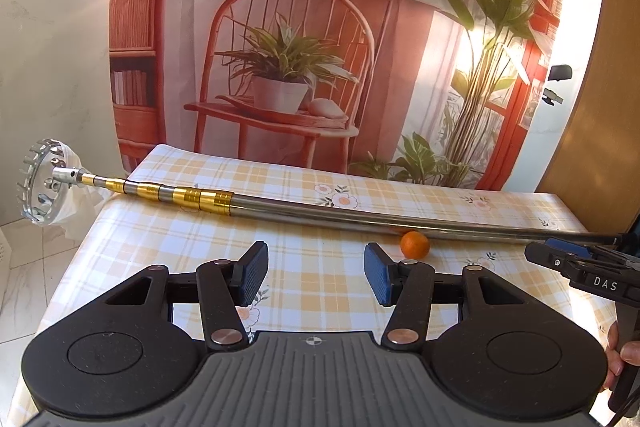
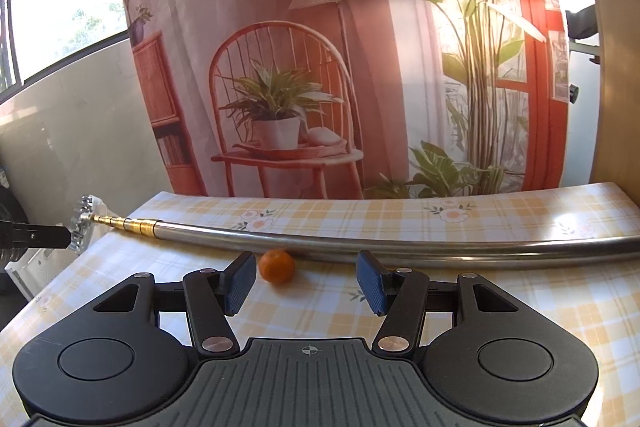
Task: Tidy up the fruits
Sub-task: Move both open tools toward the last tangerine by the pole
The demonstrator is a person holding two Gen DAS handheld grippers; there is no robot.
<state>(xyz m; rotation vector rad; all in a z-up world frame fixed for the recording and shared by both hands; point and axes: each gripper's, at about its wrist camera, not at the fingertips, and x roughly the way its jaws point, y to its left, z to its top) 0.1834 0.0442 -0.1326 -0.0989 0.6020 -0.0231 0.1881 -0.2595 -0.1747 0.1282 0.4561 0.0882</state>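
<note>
While your left gripper (image 1: 316,273) hovers low over the checked tablecloth (image 1: 312,291), its jaws stand wide apart and hold nothing; the blue pads (image 1: 378,279) touch only air. Your right gripper (image 2: 306,281) is spread just as wide and is equally empty.

A small orange (image 2: 277,265) sits on the cloth, just in front of a long metal pole (image 2: 400,247) that lies across the table. In the right wrist view the fruit is a little beyond your fingertips, near the left pad (image 2: 240,281) and ahead of the gap rather than inside it. In the left wrist view the same orange (image 1: 415,244) lies beyond and slightly right of the right pad, close against the pole (image 1: 360,217); whether it touches the pole you cannot tell.

The left wrist view gives you the pole's far end clearly: gold telescoping sections (image 1: 180,193) lead to a toothed metal ring (image 1: 42,183) with a pale bag hanging from it, overhanging the table's left edge. It also shows the right gripper entering from the right edge with fingers of a hand (image 1: 624,355) around its handle. The right wrist view shows that ring (image 2: 82,229) only small and edge-on, yet it reveals the pole's thick steel section running out of frame to the right.
</note>
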